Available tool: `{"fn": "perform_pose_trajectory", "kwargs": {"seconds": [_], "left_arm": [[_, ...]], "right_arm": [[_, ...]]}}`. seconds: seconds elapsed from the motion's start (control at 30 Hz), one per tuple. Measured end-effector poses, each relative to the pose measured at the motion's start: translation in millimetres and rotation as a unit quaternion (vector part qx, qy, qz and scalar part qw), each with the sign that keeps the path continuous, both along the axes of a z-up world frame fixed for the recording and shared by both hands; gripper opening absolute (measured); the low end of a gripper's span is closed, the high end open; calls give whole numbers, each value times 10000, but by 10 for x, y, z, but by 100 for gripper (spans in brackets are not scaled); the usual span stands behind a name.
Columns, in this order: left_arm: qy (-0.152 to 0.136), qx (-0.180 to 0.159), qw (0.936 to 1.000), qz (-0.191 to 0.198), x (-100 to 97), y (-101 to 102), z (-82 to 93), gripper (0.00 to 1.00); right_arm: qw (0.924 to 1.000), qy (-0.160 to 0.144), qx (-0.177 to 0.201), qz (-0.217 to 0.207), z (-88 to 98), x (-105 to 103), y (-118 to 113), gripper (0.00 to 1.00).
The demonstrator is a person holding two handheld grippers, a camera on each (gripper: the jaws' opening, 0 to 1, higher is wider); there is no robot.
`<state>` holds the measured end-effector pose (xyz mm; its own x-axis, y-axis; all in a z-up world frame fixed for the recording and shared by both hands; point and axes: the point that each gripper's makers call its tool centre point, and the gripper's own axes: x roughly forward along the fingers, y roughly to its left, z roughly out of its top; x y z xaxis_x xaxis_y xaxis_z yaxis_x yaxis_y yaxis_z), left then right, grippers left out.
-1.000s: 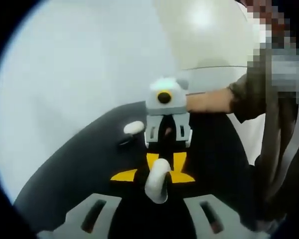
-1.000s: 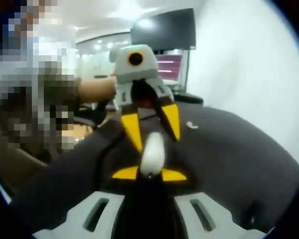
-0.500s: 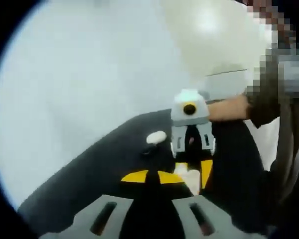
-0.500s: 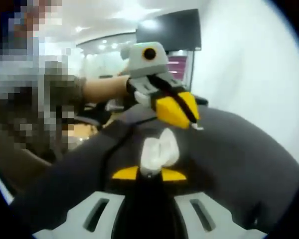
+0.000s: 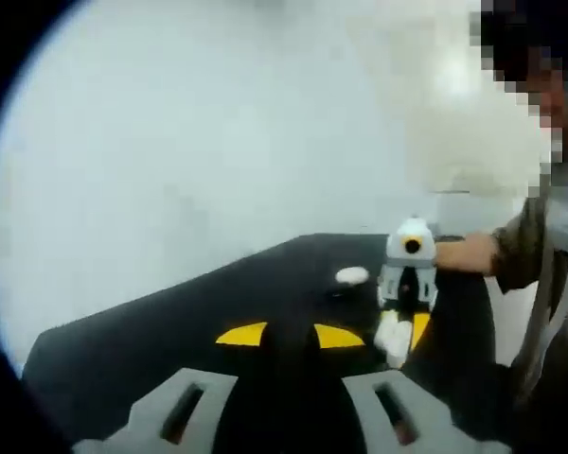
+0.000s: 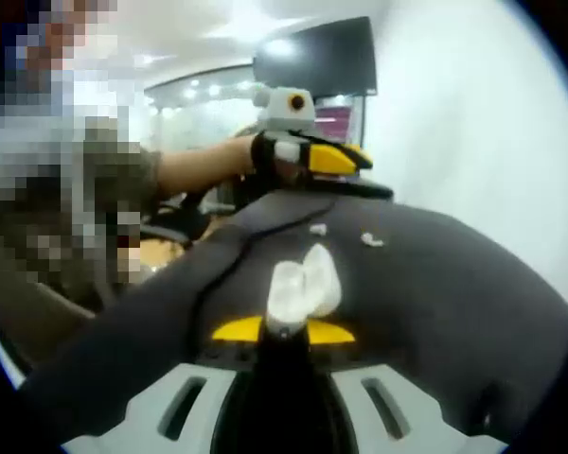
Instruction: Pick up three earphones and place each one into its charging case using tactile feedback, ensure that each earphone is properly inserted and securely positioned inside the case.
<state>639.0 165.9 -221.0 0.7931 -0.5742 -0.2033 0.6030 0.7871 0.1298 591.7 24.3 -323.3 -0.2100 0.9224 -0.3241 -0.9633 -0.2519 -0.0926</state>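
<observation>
Right now my right gripper (image 6: 284,331) is clamping the open charging case (image 6: 303,282) upright, while my left gripper (image 6: 329,161), jaws together and empty, is hovering far beyond it, nearer two loose earphones (image 6: 370,239) on the bench (image 6: 454,284).

Matt dark tabletop (image 6: 435,284), glossy white plastic charging case (image 6: 303,281), yellow rubbery pads seen on grey plastic tongs (image 6: 282,331)

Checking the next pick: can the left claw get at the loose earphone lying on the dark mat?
Probably yes: the earphone lies in the open on the mat, and the left claw seems empty.
</observation>
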Motion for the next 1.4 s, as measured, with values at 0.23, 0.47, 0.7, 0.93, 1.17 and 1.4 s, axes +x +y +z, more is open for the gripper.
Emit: {"fn": "perform_pose_trajectory", "kwargs": {"seconds": [0.23, 0.47, 0.7, 0.93, 1.17, 1.4], "left_arm": [[641, 1267, 9896, -221, -236, 478, -546, 9], [1164, 1473, 9812, -455, -346, 631, -812, 11], [1176, 1501, 9776, -895, -390, 466, -967, 14], [1120, 1259, 9827, -772, -298, 262, -965, 13], [987, 1088, 9848, -923, -331, 24, -899, 18], [1159, 881, 9848, -952, -348, 46, -822, 16]], "right_arm": [[10000, 17, 18, 6, 2, 1, 9, 16], [10000, 17, 26, 4, 4, 8, 12, 16], [10000, 6, 35, 12, 7, 9, 15, 17], [10000, 9, 40, 10, 9, 16, 17, 17], [10000, 2, 42, 11, 10, 24, 20, 17], [10000, -16, 47, 13, 11, 28, 22, 17]]}}
